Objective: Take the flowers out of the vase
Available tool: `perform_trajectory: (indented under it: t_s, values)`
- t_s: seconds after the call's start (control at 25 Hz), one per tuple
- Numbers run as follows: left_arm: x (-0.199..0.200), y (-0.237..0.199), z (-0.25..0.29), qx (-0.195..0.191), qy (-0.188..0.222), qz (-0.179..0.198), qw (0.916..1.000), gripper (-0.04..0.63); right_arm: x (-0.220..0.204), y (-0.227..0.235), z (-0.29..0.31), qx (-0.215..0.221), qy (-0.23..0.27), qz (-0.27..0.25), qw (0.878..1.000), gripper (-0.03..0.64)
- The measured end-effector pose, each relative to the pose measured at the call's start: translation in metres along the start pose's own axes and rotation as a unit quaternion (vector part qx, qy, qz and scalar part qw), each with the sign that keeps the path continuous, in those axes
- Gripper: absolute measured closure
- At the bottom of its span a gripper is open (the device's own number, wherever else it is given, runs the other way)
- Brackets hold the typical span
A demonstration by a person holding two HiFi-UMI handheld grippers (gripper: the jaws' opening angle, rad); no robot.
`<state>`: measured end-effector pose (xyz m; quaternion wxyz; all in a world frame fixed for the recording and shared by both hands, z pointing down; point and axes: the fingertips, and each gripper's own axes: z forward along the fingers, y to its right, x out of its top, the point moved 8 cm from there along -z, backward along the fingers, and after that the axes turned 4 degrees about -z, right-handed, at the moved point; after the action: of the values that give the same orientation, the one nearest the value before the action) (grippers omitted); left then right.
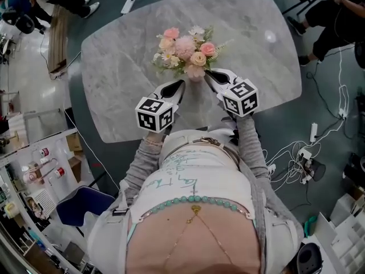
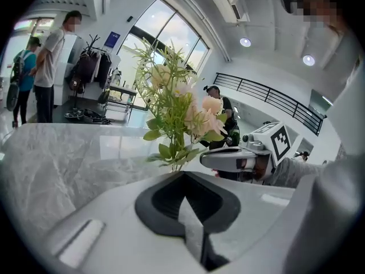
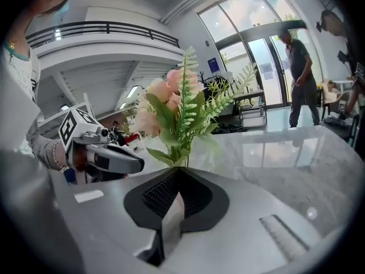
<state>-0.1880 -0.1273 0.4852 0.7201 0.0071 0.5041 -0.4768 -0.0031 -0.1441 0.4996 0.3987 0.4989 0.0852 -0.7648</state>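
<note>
the flowers (image 1: 185, 51) stand upright on the table (image 1: 114, 79), stems vertical, just ahead of both grippers and between their lines of aim; the vase is hidden beneath the blooms (no view shows it plainly). the left gripper (image 1: 178, 85) and right gripper (image 1: 210, 74) each have jaws together on nothing, tips near the bunch's base, the right seemingly a little nearer; i judge a jaw must open before taking the stems; only leaves crowd the approach, and the floor cables (image 1: 291, 153) lie well apart.
</note>
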Motion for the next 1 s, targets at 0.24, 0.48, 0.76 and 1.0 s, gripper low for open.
perform_trajectory:
  t_s: [0.24, 0.48, 0.76, 1.0]
  values:
    - [0.004, -0.001, 0.005, -0.015, -0.010, 0.006, 0.9998, 0.594, -0.003, -0.004, 0.002, -0.006, 0.016, 0.000, 1.000, 0.555]
    - [0.000, -0.005, 0.006, -0.023, -0.022, 0.009, 0.9995, 0.594, -0.006, -0.008, 0.008, -0.019, 0.051, 0.008, 0.998, 0.449]
    - [-0.001, -0.006, 0.004, -0.030, -0.028, 0.009, 0.9991, 0.594, -0.004, -0.011, 0.014, -0.020, 0.081, 0.012, 0.996, 0.377]
    - [-0.002, -0.007, 0.008, -0.042, -0.038, 0.013, 0.9983, 0.594, -0.001, -0.006, 0.023, -0.019, 0.105, 0.019, 0.994, 0.354]
